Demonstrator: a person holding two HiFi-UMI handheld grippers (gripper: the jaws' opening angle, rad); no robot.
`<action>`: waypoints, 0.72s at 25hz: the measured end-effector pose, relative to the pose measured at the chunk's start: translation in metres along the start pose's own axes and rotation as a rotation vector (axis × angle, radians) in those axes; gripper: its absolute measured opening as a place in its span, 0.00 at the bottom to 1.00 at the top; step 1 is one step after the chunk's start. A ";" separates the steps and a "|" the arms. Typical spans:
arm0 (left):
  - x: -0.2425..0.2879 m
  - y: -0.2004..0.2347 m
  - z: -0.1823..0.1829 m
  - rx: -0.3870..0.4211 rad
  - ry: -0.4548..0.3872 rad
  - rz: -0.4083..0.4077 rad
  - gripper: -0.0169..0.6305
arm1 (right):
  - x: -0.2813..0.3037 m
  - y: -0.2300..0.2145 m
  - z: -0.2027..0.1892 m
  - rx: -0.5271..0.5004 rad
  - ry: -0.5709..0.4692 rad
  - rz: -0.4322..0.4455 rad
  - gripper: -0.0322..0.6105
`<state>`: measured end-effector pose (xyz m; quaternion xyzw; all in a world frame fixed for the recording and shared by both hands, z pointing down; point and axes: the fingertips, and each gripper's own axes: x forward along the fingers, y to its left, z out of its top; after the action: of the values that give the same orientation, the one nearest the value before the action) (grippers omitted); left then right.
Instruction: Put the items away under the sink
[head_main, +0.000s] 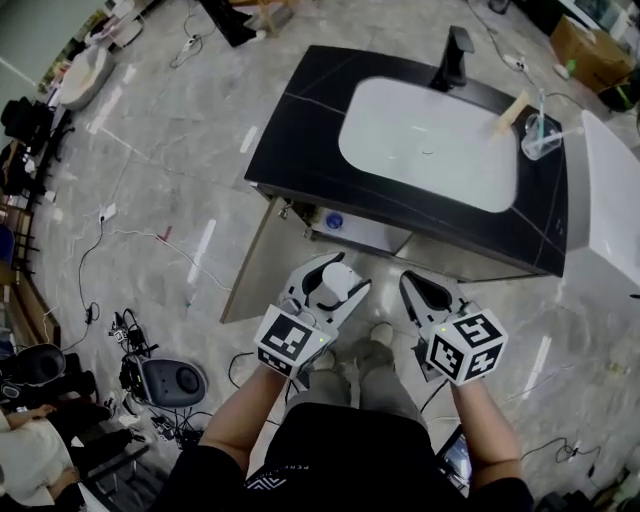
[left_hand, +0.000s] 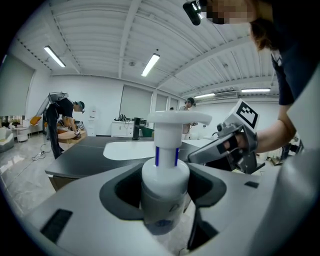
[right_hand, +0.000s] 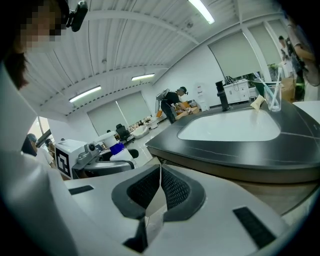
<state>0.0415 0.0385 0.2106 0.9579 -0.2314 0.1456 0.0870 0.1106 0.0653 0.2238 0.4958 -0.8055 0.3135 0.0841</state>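
Observation:
My left gripper (head_main: 342, 276) is shut on a white pump bottle (head_main: 336, 284) with a blue collar, held upright in front of the vanity. In the left gripper view the bottle (left_hand: 165, 185) stands between the jaws, pump head on top. My right gripper (head_main: 408, 280) hovers just right of it, jaws shut and empty; in its own view the gripper (right_hand: 160, 170) shows both pads meeting. The black countertop (head_main: 300, 110) with a white basin (head_main: 430, 140) lies ahead. The cabinet door (head_main: 250, 265) below hangs open, and a small blue item (head_main: 334, 221) sits inside.
A black faucet (head_main: 455, 55) stands behind the basin, and a clear cup (head_main: 540, 135) with a toothbrush stands at its right. A white fixture (head_main: 612, 200) adjoins the vanity's right end. Cables and a grey device (head_main: 175, 382) lie on the floor at the left.

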 end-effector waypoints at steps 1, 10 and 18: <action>-0.003 0.002 -0.005 -0.005 0.003 -0.003 0.40 | 0.003 0.004 -0.003 -0.001 0.002 -0.002 0.11; -0.024 0.001 -0.043 0.006 0.015 -0.086 0.40 | 0.023 0.033 -0.036 0.021 0.003 -0.047 0.11; -0.022 0.002 -0.089 0.001 0.045 -0.111 0.40 | 0.043 0.038 -0.070 0.024 0.007 -0.064 0.11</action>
<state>0.0004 0.0667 0.2881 0.9658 -0.1756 0.1623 0.0997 0.0450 0.0864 0.2829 0.5213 -0.7850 0.3221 0.0912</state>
